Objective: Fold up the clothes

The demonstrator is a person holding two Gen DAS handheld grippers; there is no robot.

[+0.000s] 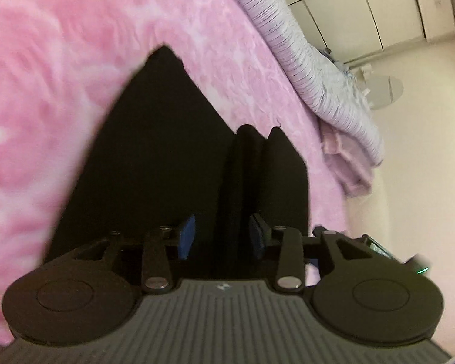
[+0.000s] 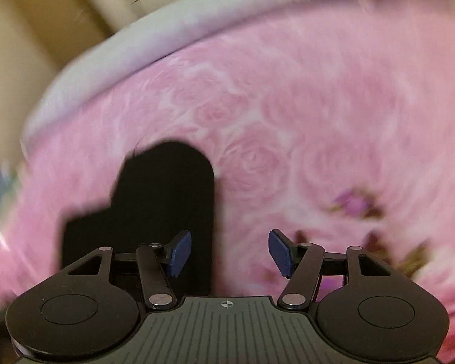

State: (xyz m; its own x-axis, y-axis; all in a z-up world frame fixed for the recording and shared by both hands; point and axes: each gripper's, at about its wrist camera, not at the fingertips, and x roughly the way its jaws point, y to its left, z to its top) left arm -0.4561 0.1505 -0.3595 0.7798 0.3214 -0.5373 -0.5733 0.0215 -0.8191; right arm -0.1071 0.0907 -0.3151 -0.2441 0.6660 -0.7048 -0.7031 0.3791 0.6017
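Warm, soft indoor light, fairly dim, with no hard shadows. Both fisheye views bend strongly toward their dark corners. The pink blanket [image 1: 75,75] smears with motion blur left of the black garment [image 1: 166,151], which shows no detail. The right wrist view is blurred throughout, worst at its edges.

No readable text, label, brand or number in either view. Only marks: a small white crosshair sign [image 2: 226,304] on the ribbed body of the right gripper, centred just behind its jaws; a similar white mark [image 1: 220,286], blurred, at the same spot on the left gripper. A dark device [image 1: 379,247] right of the left gripper shows pale characters, illegible.
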